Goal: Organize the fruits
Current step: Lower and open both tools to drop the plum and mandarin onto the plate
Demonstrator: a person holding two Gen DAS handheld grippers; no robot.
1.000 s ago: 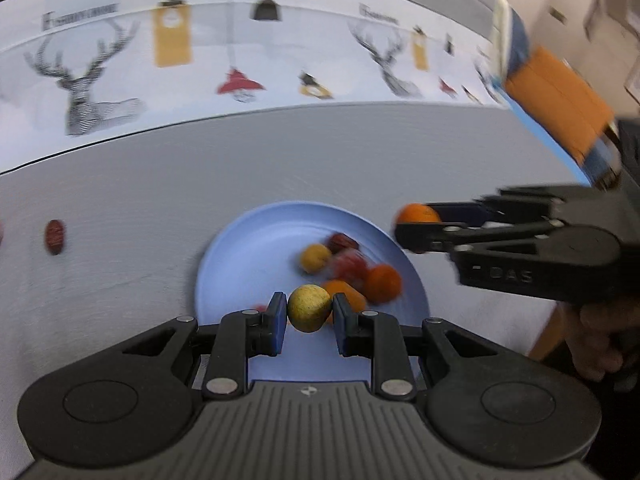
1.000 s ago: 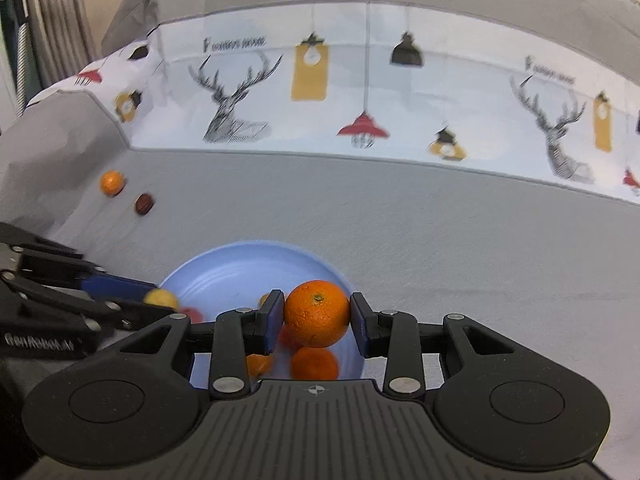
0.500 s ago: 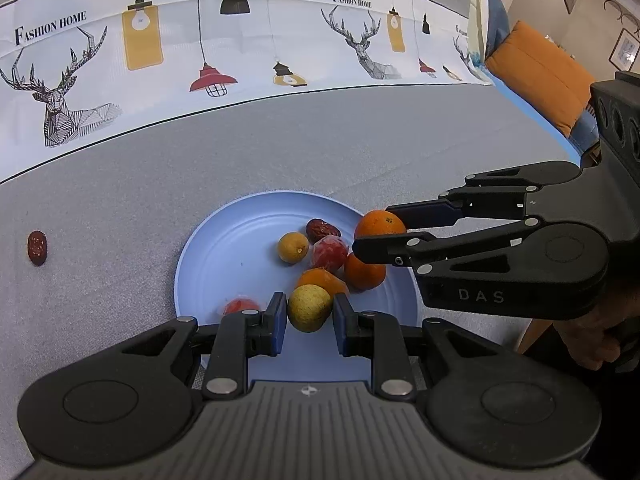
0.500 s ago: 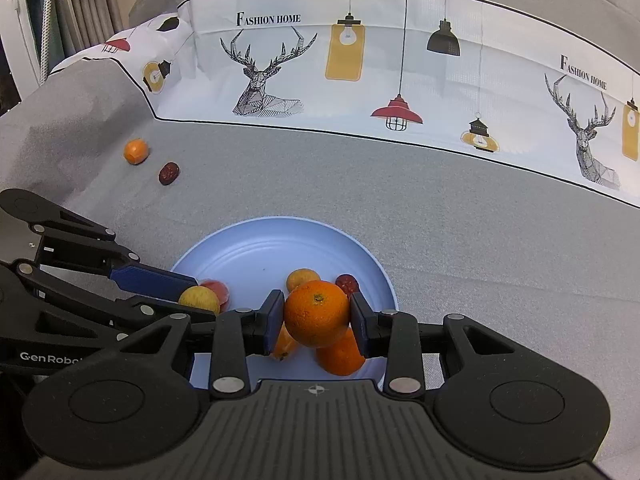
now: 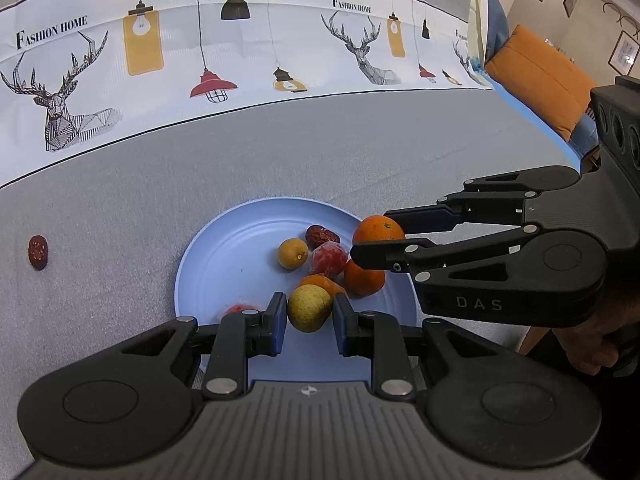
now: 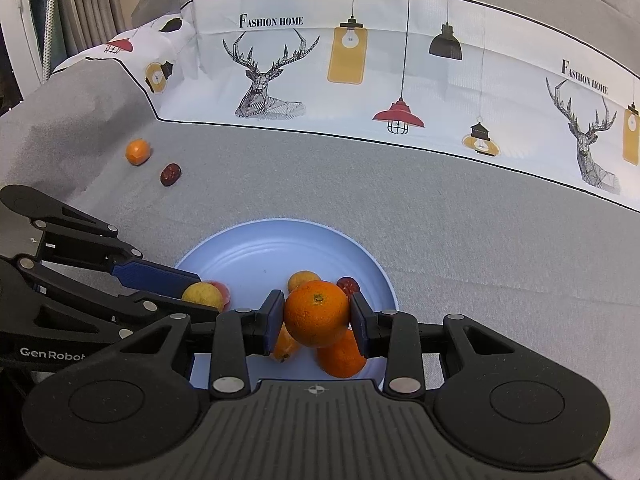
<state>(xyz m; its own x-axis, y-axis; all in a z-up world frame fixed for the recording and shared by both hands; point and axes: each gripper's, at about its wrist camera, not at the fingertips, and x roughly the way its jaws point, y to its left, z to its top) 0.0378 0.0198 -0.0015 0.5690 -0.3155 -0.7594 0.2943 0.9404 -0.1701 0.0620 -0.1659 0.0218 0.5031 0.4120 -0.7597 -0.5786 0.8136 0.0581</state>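
You had your right gripper [image 6: 316, 316] clamped on an orange [image 6: 317, 313] and your left gripper [image 5: 310, 312] on a yellow fruit [image 5: 310, 307], both above the plate [image 5: 224, 256]; lowering before releasing would have prevented rolling.

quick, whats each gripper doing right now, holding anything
left gripper: shut on the yellow-green fruit, over the blue plate.
right gripper: shut on the orange, over the same plate.
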